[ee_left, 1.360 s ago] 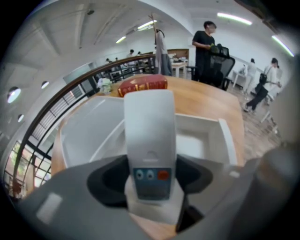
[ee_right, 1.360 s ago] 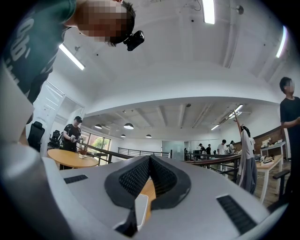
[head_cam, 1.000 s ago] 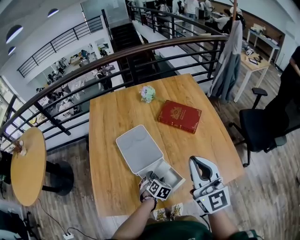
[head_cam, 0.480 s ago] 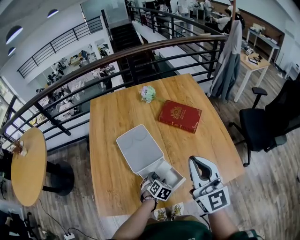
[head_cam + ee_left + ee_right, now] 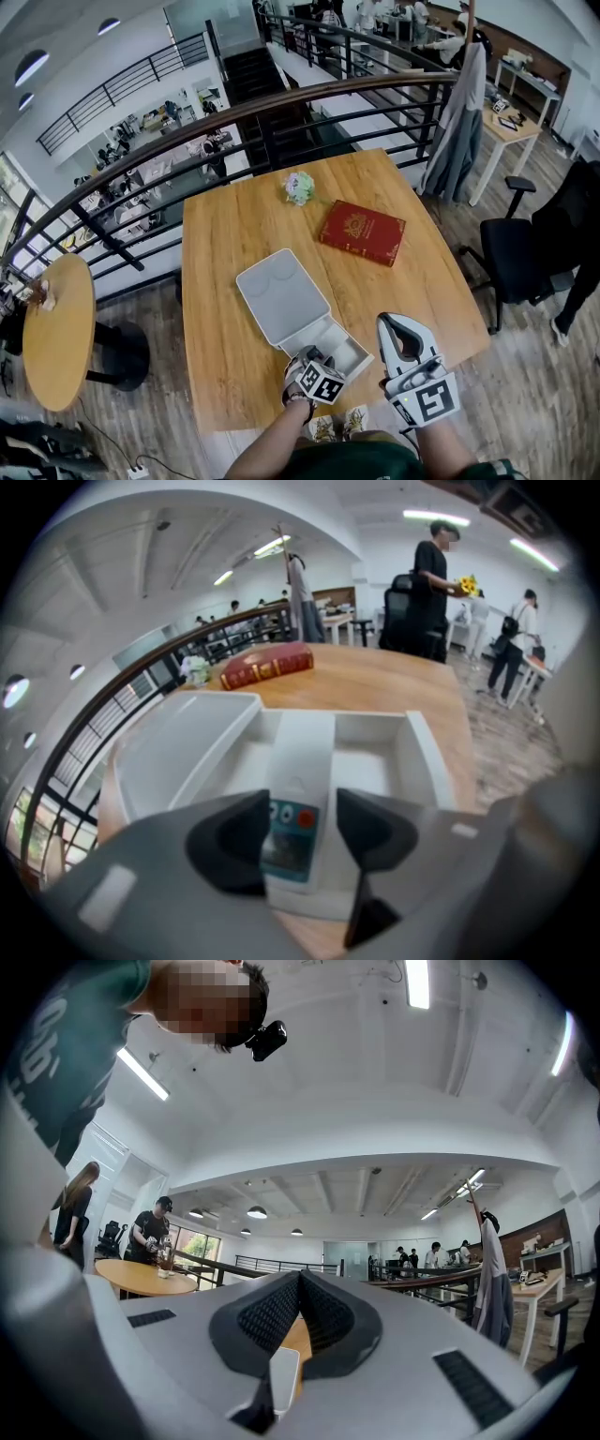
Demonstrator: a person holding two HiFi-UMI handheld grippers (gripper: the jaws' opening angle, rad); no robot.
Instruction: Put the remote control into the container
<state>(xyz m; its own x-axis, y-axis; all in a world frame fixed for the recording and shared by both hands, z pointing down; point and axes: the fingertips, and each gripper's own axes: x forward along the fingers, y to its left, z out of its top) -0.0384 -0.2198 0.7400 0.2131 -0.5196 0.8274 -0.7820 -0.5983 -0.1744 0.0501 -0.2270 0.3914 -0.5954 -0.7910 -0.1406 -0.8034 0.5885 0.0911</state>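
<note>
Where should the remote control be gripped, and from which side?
Probably grip the remote control across its narrow width at the near, button end, coming down from above: it lies flat and lengthways inside the container, so only its long edges offer parallel faces.

A square wooden table (image 5: 234, 234) stands on a mezzanine with a plank floor (image 5: 525, 375). A dark curved railing (image 5: 281, 98) sweeps round it from nine o'clock to one o'clock, with a staircase (image 5: 246, 67) dropping away at twelve o'clock towards a busy open-plan office below (image 5: 150, 127). A round wooden table (image 5: 56, 328) sits at eight o'clock and a black office chair (image 5: 511, 258) at three o'clock. At one o'clock a grey coat (image 5: 457, 117) hangs beside a light desk (image 5: 511, 129). Strip lights (image 5: 417, 983) run along the white ceiling.
</note>
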